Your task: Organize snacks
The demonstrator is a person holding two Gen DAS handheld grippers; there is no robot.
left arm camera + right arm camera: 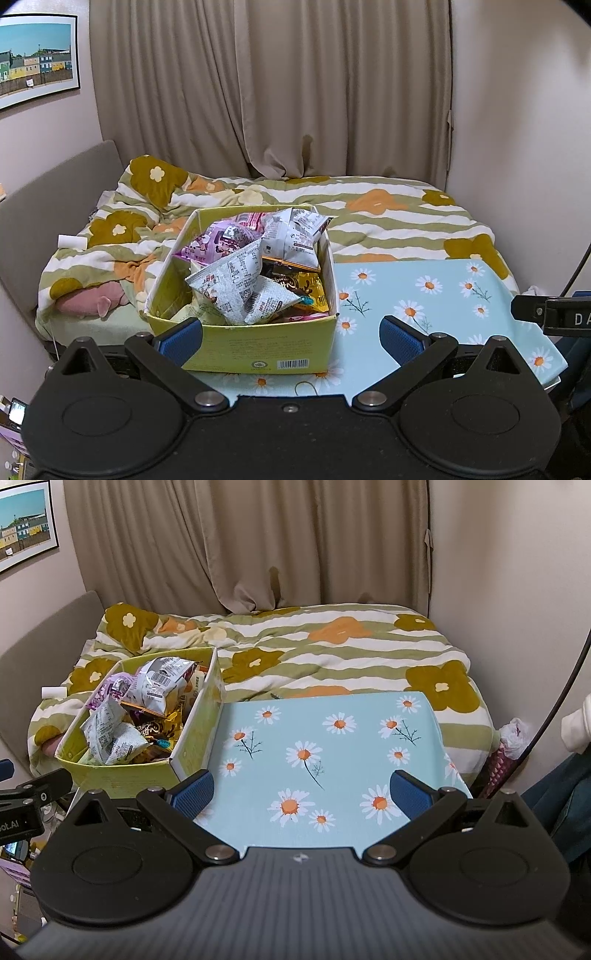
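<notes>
A beige curtain (295, 85) hangs behind a bed with a striped flower-print duvet (332, 642), and a framed picture of coloured houses (35, 59) is on the wall at 10 o'clock. In front of the bed is a surface with a light blue daisy-print cloth (332, 738).

The yellow-green cardboard box (266, 350) stands on the left part of this cloth. It is full of snack packets: white triangular packets (236, 280) lie on top, a purple packet (210, 247) is at 11 o'clock inside the box, and a gold-and-brown packet (299, 286) is at 3 o'clock inside it.

The left gripper (291, 334) is just in front of the box, with its blue fingers (183, 341) spread wide and holding nothing; the left finger overlaps the near wall of the box in the view. The right gripper (301, 790) is above the bare cloth, to the right of the box, also wide apart and holding nothing.
</notes>
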